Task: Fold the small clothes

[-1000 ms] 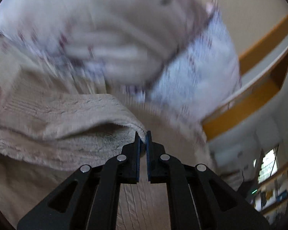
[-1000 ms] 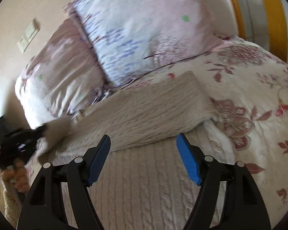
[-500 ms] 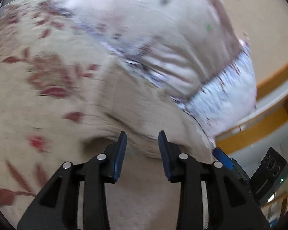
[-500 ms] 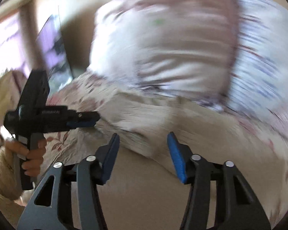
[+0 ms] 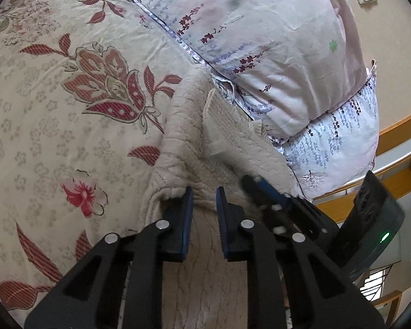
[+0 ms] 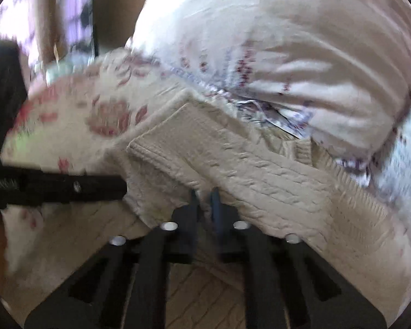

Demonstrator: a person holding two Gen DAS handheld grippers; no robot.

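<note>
While the beige knit sweater (image 5: pixel 213 148) lies on the floral bedspread (image 5: pixel 54 109) against the pillows (image 5: pixel 274 41), the left gripper (image 5: pixel 203 205) is closing its narrow gap over the folded near edge, knit bunched between the pads. Beside it, the right gripper (image 6: pixel 204 200) is pinched shut on the same edge. Judging by the doubled layers, one fold looks done; further folds and smoothing remain.
</note>
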